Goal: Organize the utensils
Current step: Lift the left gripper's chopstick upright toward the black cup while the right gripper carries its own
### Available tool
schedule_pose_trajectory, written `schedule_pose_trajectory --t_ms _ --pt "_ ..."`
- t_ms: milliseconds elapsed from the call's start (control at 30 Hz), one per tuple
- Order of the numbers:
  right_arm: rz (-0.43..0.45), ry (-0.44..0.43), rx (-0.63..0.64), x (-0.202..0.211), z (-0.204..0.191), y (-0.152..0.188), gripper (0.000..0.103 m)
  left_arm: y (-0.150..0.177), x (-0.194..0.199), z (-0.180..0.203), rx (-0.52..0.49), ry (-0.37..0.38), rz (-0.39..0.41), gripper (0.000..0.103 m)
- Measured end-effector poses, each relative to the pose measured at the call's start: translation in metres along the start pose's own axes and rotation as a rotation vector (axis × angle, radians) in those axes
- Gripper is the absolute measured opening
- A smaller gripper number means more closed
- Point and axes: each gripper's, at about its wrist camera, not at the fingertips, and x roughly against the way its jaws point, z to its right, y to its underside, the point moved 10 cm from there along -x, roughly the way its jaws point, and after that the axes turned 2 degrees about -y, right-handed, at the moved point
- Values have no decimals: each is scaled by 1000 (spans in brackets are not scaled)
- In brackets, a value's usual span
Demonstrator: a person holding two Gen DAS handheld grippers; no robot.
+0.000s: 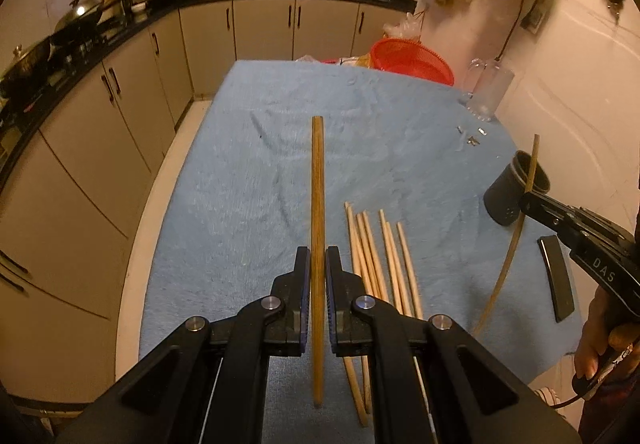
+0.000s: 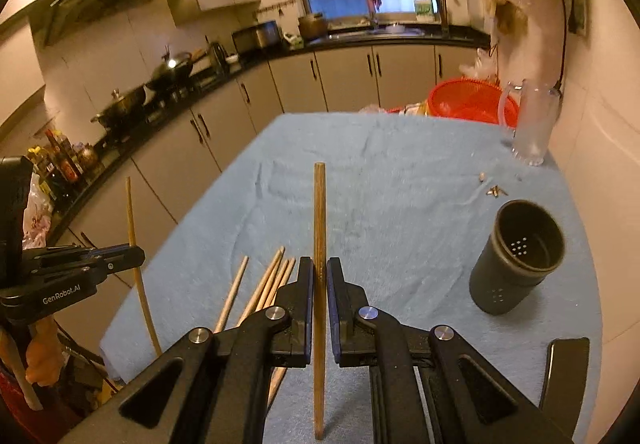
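My left gripper (image 1: 318, 264) is shut on a wooden chopstick (image 1: 317, 179) and holds it above the blue cloth (image 1: 248, 179). My right gripper (image 2: 319, 276) is shut on another chopstick (image 2: 319, 211). Several loose chopsticks (image 1: 376, 256) lie on the cloth to the right of the left gripper; they also show in the right wrist view (image 2: 268, 284). A dark round utensil holder (image 2: 516, 256) stands upright on the cloth at the right, empty inside. In the left wrist view the right gripper (image 1: 528, 201) holds its chopstick (image 1: 516, 232) in front of the holder (image 1: 514, 191). The left gripper (image 2: 136, 256) shows at the right view's left edge.
A clear glass jug (image 2: 534, 123) and a red basket (image 2: 472, 101) stand at the table's far right. Small metal bits (image 2: 494, 191) lie near the jug. A flat black bar (image 1: 558, 280) lies at the near right. Kitchen counters with pots (image 1: 76, 19) run along the left.
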Motion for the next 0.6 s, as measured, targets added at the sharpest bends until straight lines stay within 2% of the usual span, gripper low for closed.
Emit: schedule_pose_trajectory --t_ms 600 --pt "59 -12 -53 30 18 -6 7 -9 20 4 -8 -23 38 7"
